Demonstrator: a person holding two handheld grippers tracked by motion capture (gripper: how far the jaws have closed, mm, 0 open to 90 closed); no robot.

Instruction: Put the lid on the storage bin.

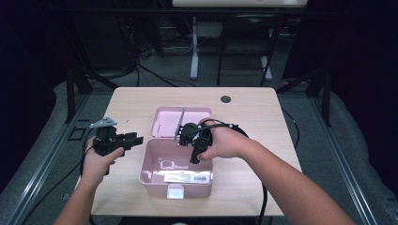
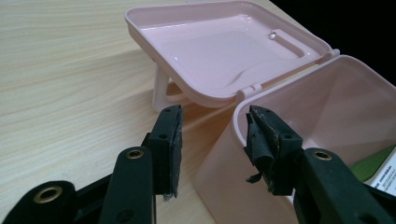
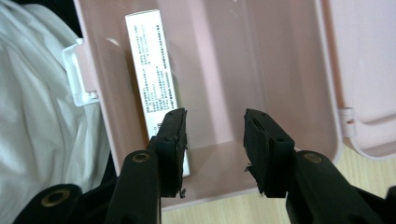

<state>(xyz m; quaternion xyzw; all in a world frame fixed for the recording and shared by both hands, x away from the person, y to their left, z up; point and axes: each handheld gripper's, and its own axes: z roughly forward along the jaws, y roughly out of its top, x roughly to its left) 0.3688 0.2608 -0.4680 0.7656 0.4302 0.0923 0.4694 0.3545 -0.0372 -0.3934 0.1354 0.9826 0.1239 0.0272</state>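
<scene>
A pale wood-grain table [image 1: 141,101] bore a glossy pink plastic box [image 1: 155,165], its hinged lid [image 1: 187,117] flung open. A flat white printed carton [image 3: 152,70] lay inside. The right gripper [image 3: 215,135] hovered above, jaws spread, empty; the left gripper [image 2: 212,140] gaped beside the box.

From above the near edge we look forward and down over the whole table [image 1: 141,101]. Our left gripper view sits low and close beside the pink box [image 2: 327,107], facing its lid [image 2: 219,46]; our right gripper view looks steeply down into that box.
</scene>
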